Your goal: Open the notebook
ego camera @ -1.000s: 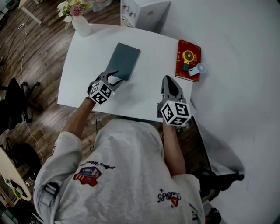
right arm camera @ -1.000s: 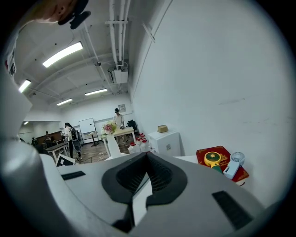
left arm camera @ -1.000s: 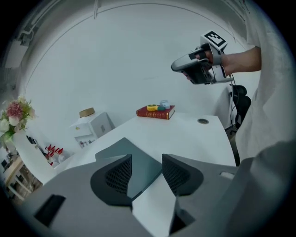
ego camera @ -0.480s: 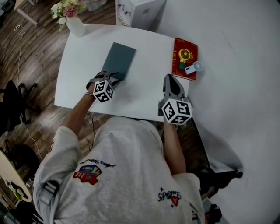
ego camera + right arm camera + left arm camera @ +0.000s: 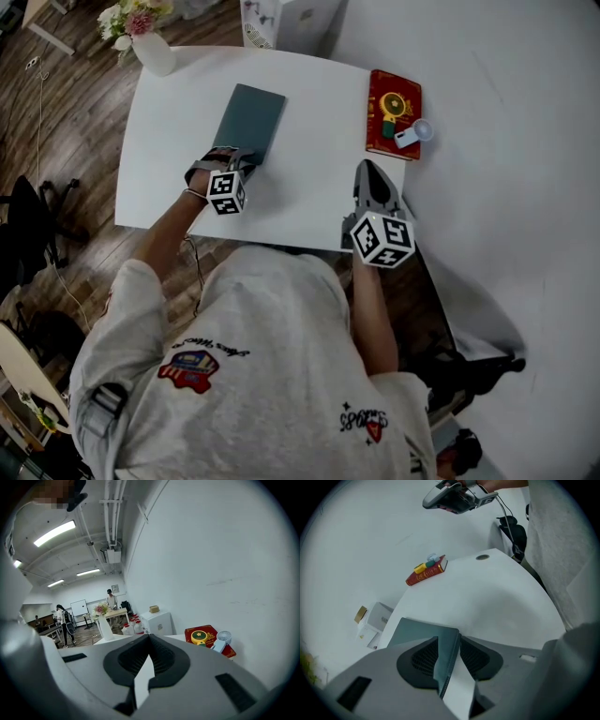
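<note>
Teal-grey flat notebook (image 5: 249,122) lay closed on the white tabletop (image 5: 309,178), its near corner nipped by the left claw (image 5: 458,637), whose jaws had just been closing onto it, likely to lift the cover, while the right claw (image 5: 149,635), pinched shut and empty, hovered well aside.

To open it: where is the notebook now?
Head view: the notebook lies on the table's left half, near corner in the left hand-held gripper's jaws, just closing.
</note>
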Motion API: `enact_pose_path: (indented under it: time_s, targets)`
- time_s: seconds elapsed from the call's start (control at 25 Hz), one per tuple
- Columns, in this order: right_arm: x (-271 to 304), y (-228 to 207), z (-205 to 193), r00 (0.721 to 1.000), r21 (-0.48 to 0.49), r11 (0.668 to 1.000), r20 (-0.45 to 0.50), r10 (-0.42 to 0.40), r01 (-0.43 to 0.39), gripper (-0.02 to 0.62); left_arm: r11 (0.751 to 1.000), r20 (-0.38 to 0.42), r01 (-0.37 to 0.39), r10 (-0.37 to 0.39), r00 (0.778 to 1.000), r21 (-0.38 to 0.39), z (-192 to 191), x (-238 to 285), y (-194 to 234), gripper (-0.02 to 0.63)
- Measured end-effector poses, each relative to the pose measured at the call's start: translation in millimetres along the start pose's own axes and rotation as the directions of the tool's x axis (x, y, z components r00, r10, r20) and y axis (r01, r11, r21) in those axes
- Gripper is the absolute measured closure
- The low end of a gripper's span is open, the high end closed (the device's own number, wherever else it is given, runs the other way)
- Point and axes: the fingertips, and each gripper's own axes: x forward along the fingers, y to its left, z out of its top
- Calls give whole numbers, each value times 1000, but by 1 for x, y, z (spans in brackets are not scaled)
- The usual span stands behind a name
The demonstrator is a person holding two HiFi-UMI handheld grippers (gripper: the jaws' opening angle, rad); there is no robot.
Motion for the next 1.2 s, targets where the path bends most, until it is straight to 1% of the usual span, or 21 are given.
enact_pose_path:
  time_s: [0.12,0.36,0.48,0.6,0.76,0.88,1.0,1.12,1.2]
  targets:
    - [-3,-4,-2,1000,14,1000,3,-11,11,601,999,-24,-4,5,1000,42,-1,6,0,465]
    - [-9,-4,-4,1000,27,999,2,-22,22,601,996,-50,12,-7,999,92,-3,14,0,478]
    - [-10,-2,-4,1000,30,999,1,-23,23,601,993,-54,25,-19,998,115,0,13,-2,498]
    - [-10,1,-3,1000,33,999,3,-17,17,601,990,-64,19,-10,998,142,0,15,-4,518]
    - [-8,8,-1,1000,27,1000,6,-7,7,601,994,-58,31,-25,998,109,-1,12,-5,541]
    - [-6,11,-1,1000,25,1000,3,-1,1,601,998,-32,21,-19,999,66,-2,8,-2,568]
    - [-5,13,-4,1000,23,1000,-2,6,-6,601,1000,29,-6,6,1000,8,1,-2,5,581]
    - [-2,17,-7,1000,25,1000,-9,18,-17,601,999,90,-40,42,995,-23,4,-17,15,586]
    - [0,21,-8,1000,23,999,-11,29,-28,601,998,123,-48,53,991,-45,6,-25,21,588]
